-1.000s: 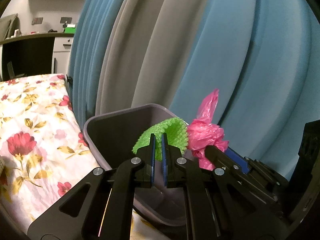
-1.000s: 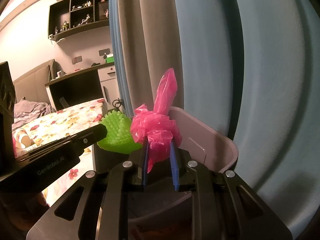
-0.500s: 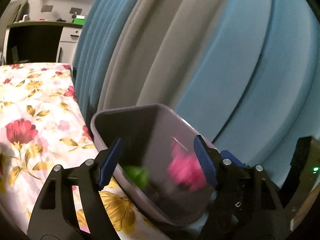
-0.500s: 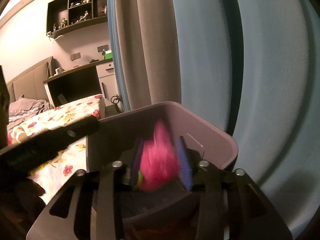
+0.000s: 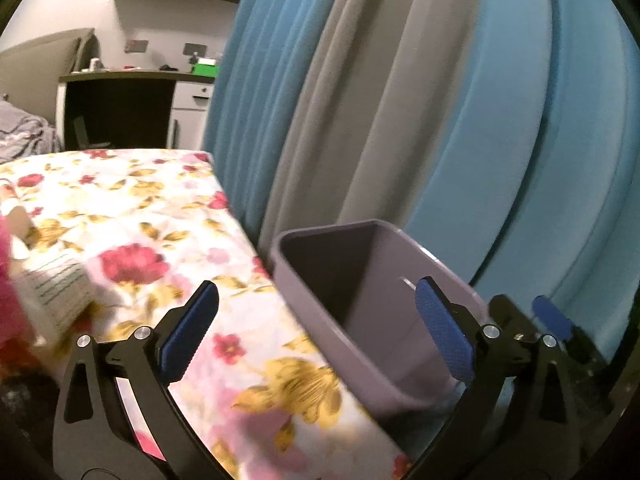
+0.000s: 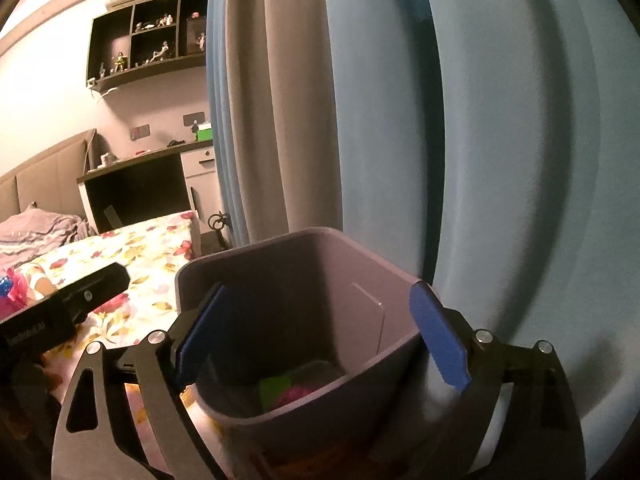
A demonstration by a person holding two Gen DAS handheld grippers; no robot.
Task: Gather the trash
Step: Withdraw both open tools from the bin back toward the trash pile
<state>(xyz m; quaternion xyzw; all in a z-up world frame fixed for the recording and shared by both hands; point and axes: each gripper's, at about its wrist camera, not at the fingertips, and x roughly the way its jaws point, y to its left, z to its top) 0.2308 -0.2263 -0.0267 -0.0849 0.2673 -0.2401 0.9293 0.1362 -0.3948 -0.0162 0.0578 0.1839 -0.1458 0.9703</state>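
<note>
A grey plastic bin [image 5: 384, 236] [image 6: 400, 280] stands beside the bed, against the curtains. In the right wrist view a green piece of trash [image 6: 274, 390] and a pink bag [image 6: 294, 394] lie at its bottom. My right gripper [image 6: 320, 336] is open and empty, just above the bin's mouth. My left gripper [image 5: 316, 332] is open and empty, over the bed edge and the bin's left rim. More trash, a pink item [image 5: 8, 304] and a printed white packet [image 5: 56, 292], lies on the bed at far left.
The bed has a floral sheet [image 5: 132, 216]. Blue and grey curtains [image 5: 400, 92] hang close behind the bin. A dark desk with a white drawer unit [image 5: 120, 112] stands at the bed's far end. The left gripper's body [image 6: 60, 312] shows in the right wrist view.
Both grippers opened and dropped the green trash and pink bag into the bin. The left gripper has swung left toward the bed; the right stays over the bin.
</note>
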